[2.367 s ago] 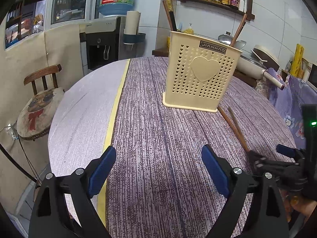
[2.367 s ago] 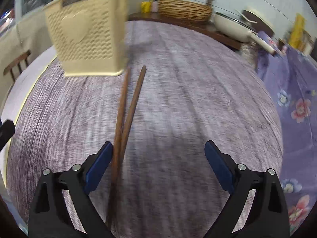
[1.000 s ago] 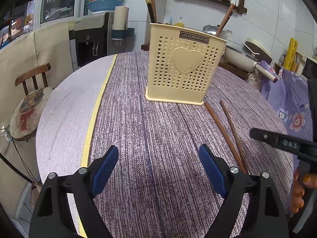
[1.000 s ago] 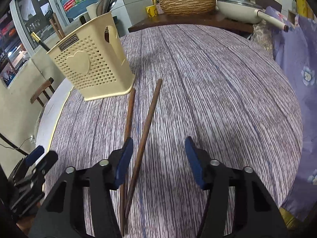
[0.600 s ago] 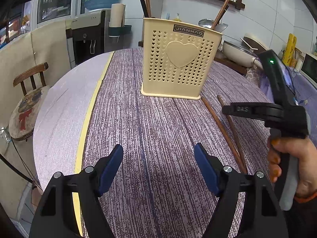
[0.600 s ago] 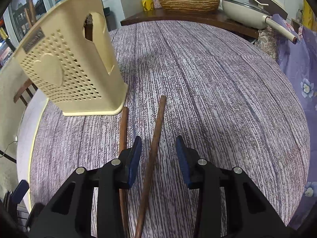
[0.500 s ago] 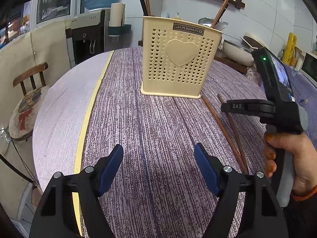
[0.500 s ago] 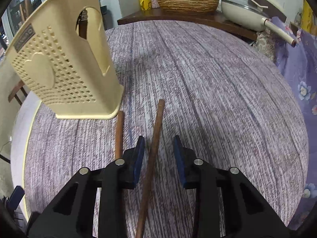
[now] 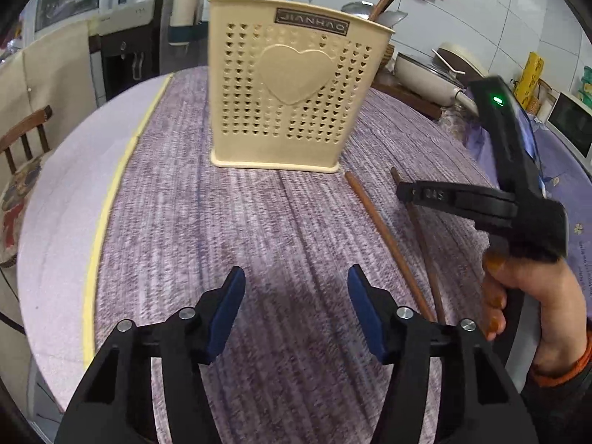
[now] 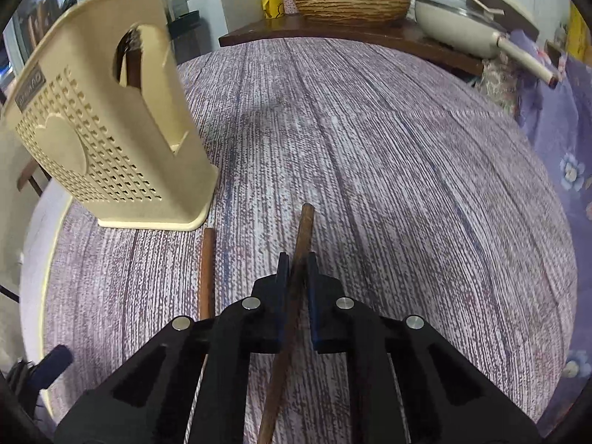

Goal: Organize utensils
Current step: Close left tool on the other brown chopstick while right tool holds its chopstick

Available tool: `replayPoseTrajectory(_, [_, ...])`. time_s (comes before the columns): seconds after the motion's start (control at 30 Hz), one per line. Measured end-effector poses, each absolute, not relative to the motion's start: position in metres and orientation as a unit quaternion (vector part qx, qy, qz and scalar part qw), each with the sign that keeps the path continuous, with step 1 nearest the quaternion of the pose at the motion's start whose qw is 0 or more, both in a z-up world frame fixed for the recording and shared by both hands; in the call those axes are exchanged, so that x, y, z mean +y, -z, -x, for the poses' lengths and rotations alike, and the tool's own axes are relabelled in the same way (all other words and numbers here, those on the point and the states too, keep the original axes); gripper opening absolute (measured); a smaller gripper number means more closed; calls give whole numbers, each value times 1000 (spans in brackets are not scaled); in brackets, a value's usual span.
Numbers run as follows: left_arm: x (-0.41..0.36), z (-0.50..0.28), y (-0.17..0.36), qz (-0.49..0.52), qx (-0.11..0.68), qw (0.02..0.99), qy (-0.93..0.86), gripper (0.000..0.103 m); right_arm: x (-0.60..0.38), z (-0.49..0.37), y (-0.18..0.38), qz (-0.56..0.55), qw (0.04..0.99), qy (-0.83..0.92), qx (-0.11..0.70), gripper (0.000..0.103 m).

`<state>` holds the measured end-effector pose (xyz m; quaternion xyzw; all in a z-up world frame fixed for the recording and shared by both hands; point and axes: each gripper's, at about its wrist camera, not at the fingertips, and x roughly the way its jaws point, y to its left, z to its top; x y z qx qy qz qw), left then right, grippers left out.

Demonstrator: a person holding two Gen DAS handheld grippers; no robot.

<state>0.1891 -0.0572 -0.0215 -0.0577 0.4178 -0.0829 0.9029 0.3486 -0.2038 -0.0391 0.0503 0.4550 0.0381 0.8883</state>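
A cream perforated utensil holder (image 9: pixel 292 96) (image 10: pixel 96 137) with a heart stands upright on the round table and holds several chopsticks. Two brown chopsticks lie to its right. My right gripper (image 10: pixel 296 270) is shut on the right chopstick (image 10: pixel 304 229), whose tip sticks out past the pads. The left chopstick (image 10: pixel 207 270) (image 9: pixel 384 240) lies free on the cloth beside it. My left gripper (image 9: pixel 296 292) hovers over bare cloth in front of the holder, its jaws closing with nothing between them. The right gripper's body (image 9: pixel 510 199) and a hand (image 9: pixel 532 296) show in the left wrist view.
The table wears a purple striped cloth (image 10: pixel 407 170) with a yellow edge strip (image 9: pixel 111 199) at the left. A wooden chair (image 9: pixel 22 155) stands off the left side. A counter behind carries a woven basket (image 10: pixel 351 0) and a cream pan (image 10: pixel 466 26).
The right gripper moved forward over the right chopstick and its jaws went from apart to shut on it. The left gripper moved closer to the holder and its jaws narrowed.
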Motion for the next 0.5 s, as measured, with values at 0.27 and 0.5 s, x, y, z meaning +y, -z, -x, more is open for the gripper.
replayPoseTrajectory(0.27, [-98, -234, 24, 70, 456, 878, 125, 41, -235, -338, 41, -106, 883, -46, 454, 10])
replayPoseTrajectory(0.5, [-123, -260, 37, 54, 471, 875, 101, 36, -240, -332, 42, -121, 884, -45, 448, 10])
